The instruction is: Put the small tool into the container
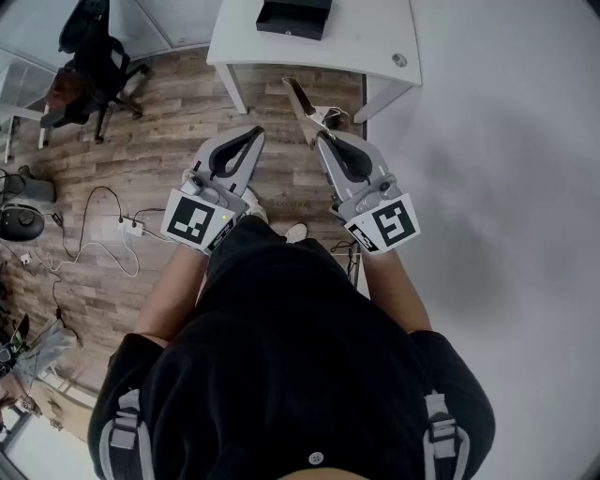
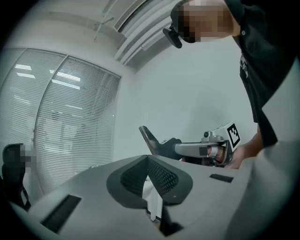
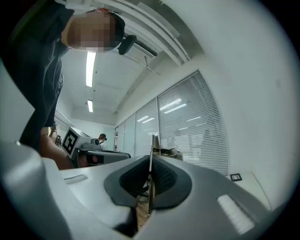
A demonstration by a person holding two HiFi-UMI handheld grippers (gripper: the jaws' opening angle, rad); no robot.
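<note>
Because the container (image 1: 293,17) lies top-centre, the right gripper (image 1: 323,134) points its pinched small tool (image 1: 300,98) there, likely for delivery. The left gripper (image 1: 254,135) — pressed together, empty — waits.

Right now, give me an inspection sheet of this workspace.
Surface: white table, mostly bare.
Job's things: black container on the table; small tool off the table, in the right tongs.
Clutter: small round fitting on the table.
Grippers: right tongs shut on the small tool; left tongs shut, empty.
Cables: power strip with cables on the wood floor, left.
Surroundings: office chair far left; pale wall right.
</note>
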